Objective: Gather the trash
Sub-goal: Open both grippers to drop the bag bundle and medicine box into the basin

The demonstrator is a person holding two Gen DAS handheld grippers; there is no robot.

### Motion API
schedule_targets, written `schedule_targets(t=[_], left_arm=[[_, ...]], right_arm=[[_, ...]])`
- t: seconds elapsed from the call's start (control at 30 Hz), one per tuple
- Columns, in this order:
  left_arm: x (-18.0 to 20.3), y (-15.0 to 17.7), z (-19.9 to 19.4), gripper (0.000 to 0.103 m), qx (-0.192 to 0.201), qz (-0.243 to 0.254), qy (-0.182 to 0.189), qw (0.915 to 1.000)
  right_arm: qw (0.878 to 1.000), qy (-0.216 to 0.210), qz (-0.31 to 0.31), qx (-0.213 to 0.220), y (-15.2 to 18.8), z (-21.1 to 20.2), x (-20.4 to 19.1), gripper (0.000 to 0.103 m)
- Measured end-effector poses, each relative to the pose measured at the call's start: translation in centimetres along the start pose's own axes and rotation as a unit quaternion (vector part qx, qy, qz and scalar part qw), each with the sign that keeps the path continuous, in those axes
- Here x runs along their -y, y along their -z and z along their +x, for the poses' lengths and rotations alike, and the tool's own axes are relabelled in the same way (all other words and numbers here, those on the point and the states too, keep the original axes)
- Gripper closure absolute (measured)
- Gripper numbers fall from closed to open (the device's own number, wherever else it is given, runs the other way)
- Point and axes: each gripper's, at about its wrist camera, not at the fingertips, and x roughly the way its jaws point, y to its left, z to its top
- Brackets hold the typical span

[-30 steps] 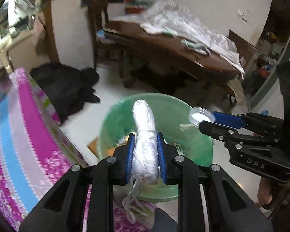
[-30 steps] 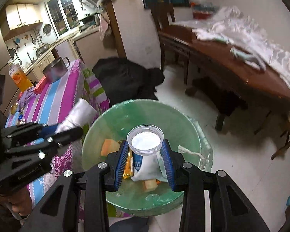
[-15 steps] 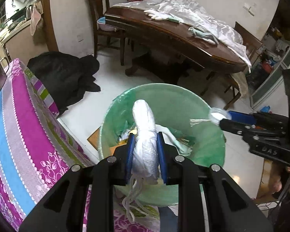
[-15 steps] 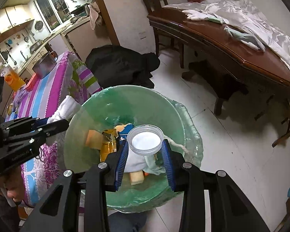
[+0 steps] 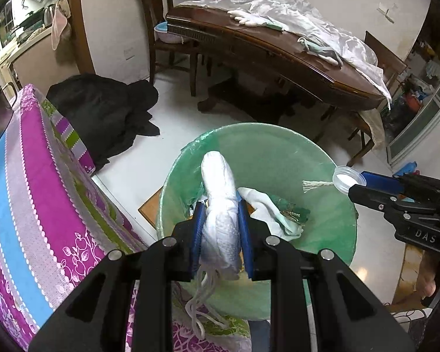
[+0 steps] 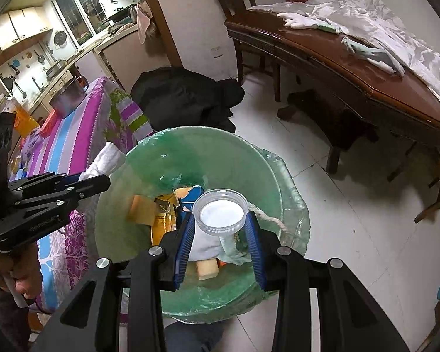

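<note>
2 grippers above green bin (image 5: pixel 331 205): left gripper (image 5: pixel 220 220) pinched white cloth bundle (image 5: pixel 220 205); right gripper (image 6: pixel 221 234) clamped clear plastic lid (image 6: pixel 221 212), jaws partly spread.

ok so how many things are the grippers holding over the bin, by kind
White rolled cloth bundle, in the left gripper: 1
Clear plastic lid, in the right gripper: 1
Total: 2, both above the green bin.
</note>
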Motion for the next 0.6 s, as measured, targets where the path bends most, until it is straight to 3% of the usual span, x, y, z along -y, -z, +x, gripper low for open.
schedule_targets(t=[0.1,0.17,0.23,0.27,0.33,0.6], left_arm=[[0.2,0.0,0.0,0.081,0.003,0.002,-0.001,1.0000],[0.2,-0.1,0.0,0.075,0.004,0.003,0.000,1.0000],[0.2,-0.1,-0.1,0.039,0.008,0.003,-0.007,0.9999],[0.2,-0.1,-0.4,0.034,0.014,0.002,-0.013,0.9998],[-0.1,-0.2,-0.5,0.031,0.014,-0.003,-0.010,0.9998],[-0.8,0.1,-1.8,0.022,0.031,-0.010,-0.020,0.9993]], right_arm=[[1.000,0.001,-0.003,0.003,0.0,0.0,-0.3,0.066],[1.000,0.003,-0.006,0.008,0.0,-0.2,-0.6,0.065],[1.000,0.003,-0.006,0.014,0.0,-0.4,-0.8,0.053],[1.000,0.004,-0.005,0.018,-0.1,-0.5,-0.8,0.049],[1.000,0.007,-0.003,0.023,0.0,-0.7,-0.7,0.041],[0.999,0.001,0.001,0.047,0.5,-2.0,-0.7,0.039]])
